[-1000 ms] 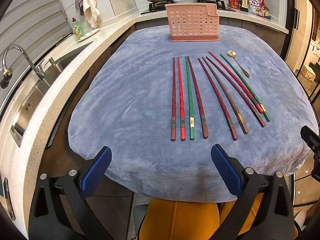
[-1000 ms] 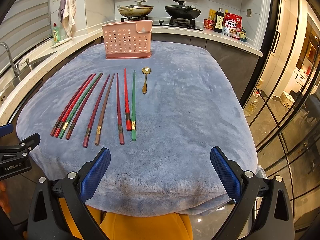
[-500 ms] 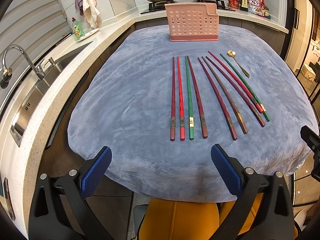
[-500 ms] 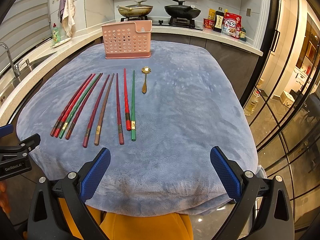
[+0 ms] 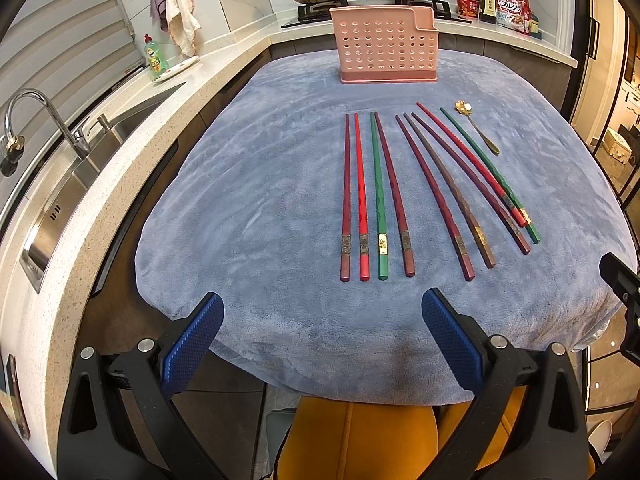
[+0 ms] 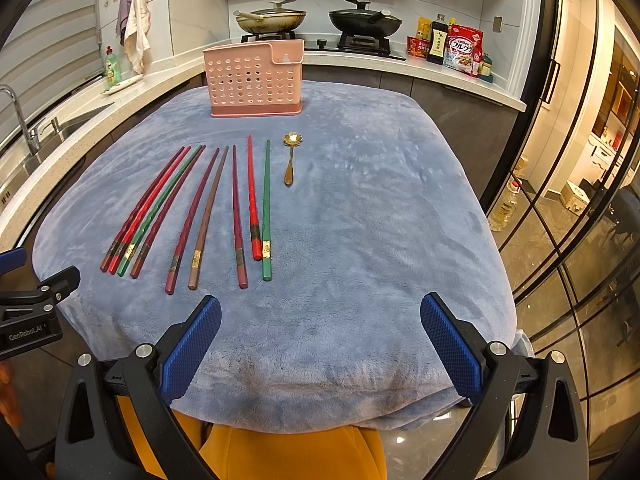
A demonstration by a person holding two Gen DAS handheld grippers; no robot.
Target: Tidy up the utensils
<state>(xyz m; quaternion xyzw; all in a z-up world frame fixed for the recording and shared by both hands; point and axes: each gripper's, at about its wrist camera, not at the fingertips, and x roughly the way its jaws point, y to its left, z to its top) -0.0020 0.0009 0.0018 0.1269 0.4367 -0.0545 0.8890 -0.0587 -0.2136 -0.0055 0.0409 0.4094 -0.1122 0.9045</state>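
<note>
Chopsticks (image 5: pixel 380 196) beyond both wide-open, empty tools (image 5: pixel 322 338) (image 6: pixel 320 340); oil bottle (image 6: pixel 505 208) right-view only.

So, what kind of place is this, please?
Most likely a home kitchen: a sink with a tap on the left, two pans on a hob behind, and a dish soap bottle.

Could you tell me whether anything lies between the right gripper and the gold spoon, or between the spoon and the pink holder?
Nothing visible does. Bare blue cloth lies between the open right gripper and the gold spoon, and between the spoon and the pink holder. The chopsticks lie to the spoon's left.
</note>
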